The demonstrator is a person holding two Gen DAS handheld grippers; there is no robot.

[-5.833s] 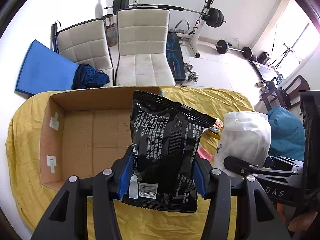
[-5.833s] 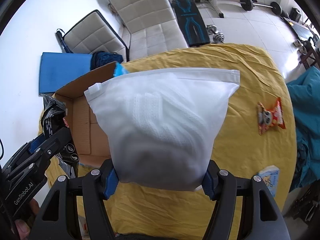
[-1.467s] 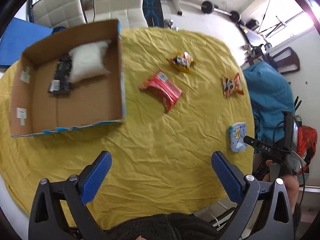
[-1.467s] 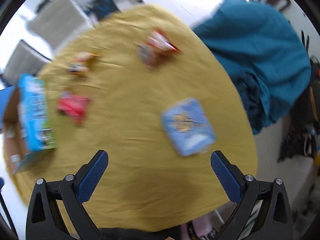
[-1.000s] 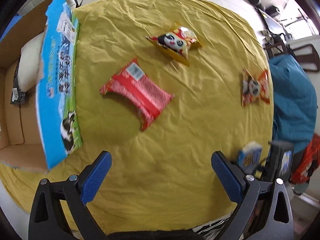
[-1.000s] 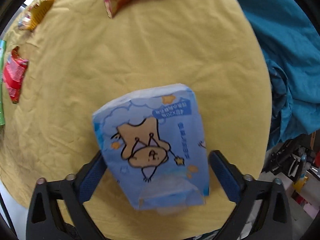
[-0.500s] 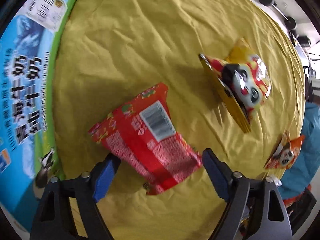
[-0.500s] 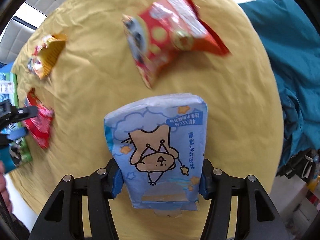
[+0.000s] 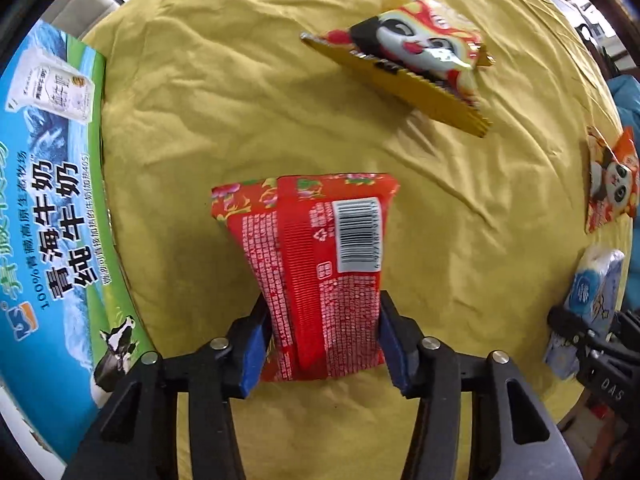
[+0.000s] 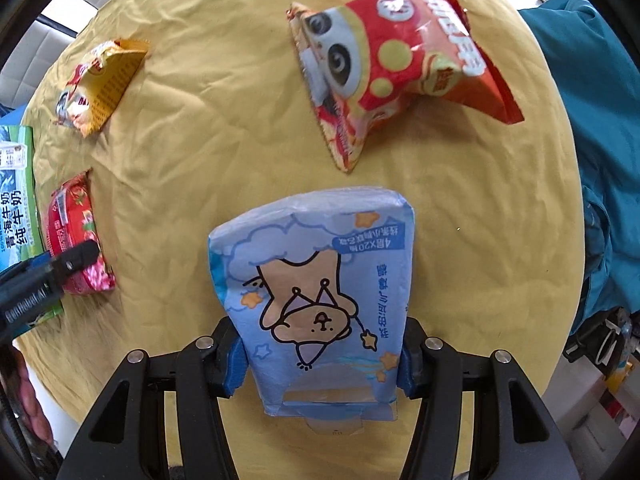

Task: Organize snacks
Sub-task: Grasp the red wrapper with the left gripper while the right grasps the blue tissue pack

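Left claw (image 9: 322, 344) is closed on the red snack pack (image 9: 316, 264), blue pads (image 9: 252, 356) pinching its near end from both sides; the pack narrows to a waist where it's squeezed, so it's soft, thin film w/ loose contents. Looks light. Film is glossy, prob slippery, so a grip across the body beats one on a sealed edge. Can't tell if the far end is off the yellow cloth of the counter (image 9: 240, 92) or resting on it.

Right claw (image 10: 320, 354) is clamped on the blue tissue-style pack (image 10: 320, 280), bear print upside down, pads against its two long sides near the bottom. Sides hardly dent, so it reads as firmer, a squashy block rather than a bag; light too, I'd guess. Holding low leaves most of it cantilevered fwd, so a fast swing could tip it.

Beyond those, loose on the cloth: the yellow panda bag (image 9: 416, 60) and the orange-red panda bag (image 10: 400, 64), well apart. Both puffed w/ air, crinkly, crushable contents likely; best taken across the pillow middle w/ a gentle squeeze, not by the crimped ends.

Far left, the milk carton box (image 9: 48, 216) sits at the counter's edge, printed wall facing the cam; its inside isn't visible here. Judging by the task, it's prob where both held packs go.
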